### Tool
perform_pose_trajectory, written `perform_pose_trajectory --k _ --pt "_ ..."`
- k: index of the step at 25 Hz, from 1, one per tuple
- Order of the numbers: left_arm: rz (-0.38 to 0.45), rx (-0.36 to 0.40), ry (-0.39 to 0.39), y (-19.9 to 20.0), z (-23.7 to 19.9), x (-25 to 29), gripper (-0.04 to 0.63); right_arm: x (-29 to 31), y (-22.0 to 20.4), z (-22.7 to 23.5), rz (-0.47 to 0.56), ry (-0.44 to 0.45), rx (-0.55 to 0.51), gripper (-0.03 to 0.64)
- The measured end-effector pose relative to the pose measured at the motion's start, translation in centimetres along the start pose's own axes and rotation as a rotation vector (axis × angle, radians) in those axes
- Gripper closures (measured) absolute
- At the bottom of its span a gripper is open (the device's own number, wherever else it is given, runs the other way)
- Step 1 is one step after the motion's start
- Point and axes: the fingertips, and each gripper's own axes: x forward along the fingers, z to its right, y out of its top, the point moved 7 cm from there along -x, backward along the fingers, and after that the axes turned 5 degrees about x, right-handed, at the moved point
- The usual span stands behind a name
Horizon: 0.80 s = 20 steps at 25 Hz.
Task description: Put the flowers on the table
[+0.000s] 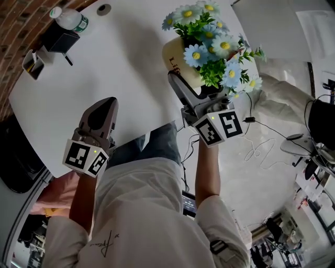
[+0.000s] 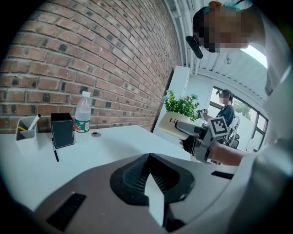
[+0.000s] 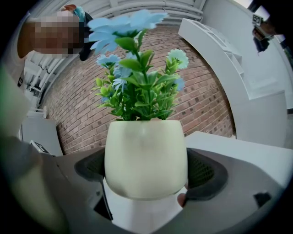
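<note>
A cream pot (image 1: 179, 58) of blue and white daisies (image 1: 212, 42) is clamped between the jaws of my right gripper (image 1: 201, 86), over the right edge of the white table (image 1: 120, 57). In the right gripper view the pot (image 3: 145, 157) fills the gap between both pads, with white tabletop (image 3: 256, 151) beneath and behind it; whether its base touches I cannot tell. My left gripper (image 1: 103, 107) hovers over the table's near edge, shut and holding nothing (image 2: 149, 176). From the left gripper view the pot (image 2: 176, 123) and the right gripper (image 2: 201, 132) appear at the right.
At the table's far left stand a water bottle (image 1: 70, 18), a black box (image 1: 60, 36), a pen holder (image 1: 32, 63) and a pen (image 1: 67, 58). A round cable hole (image 1: 103, 9) lies at the back. Cables (image 1: 261, 141) trail on the floor to the right.
</note>
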Motion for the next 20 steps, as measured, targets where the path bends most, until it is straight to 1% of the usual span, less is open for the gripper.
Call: perform_pose_trajectory --k 11,14,20 --pt "-0.026 -0.038 0.03 -1.3 1.5 -0.9 0.591 -0.2 -0.1 0.6 -0.027 0.02 -0.001 0.112" --pt "-0.036 -0.033 0.043 -1.4 1.4 -1.0 0.591 -0.1 -0.1 0.6 -0.026 0.036 -0.005 0.112" --pt "-0.026 -0.045 0.063 -1.2 2.5 -0.9 0.591 -0.1 0.0 1.0 -0.042 0.054 -0.017 0.112"
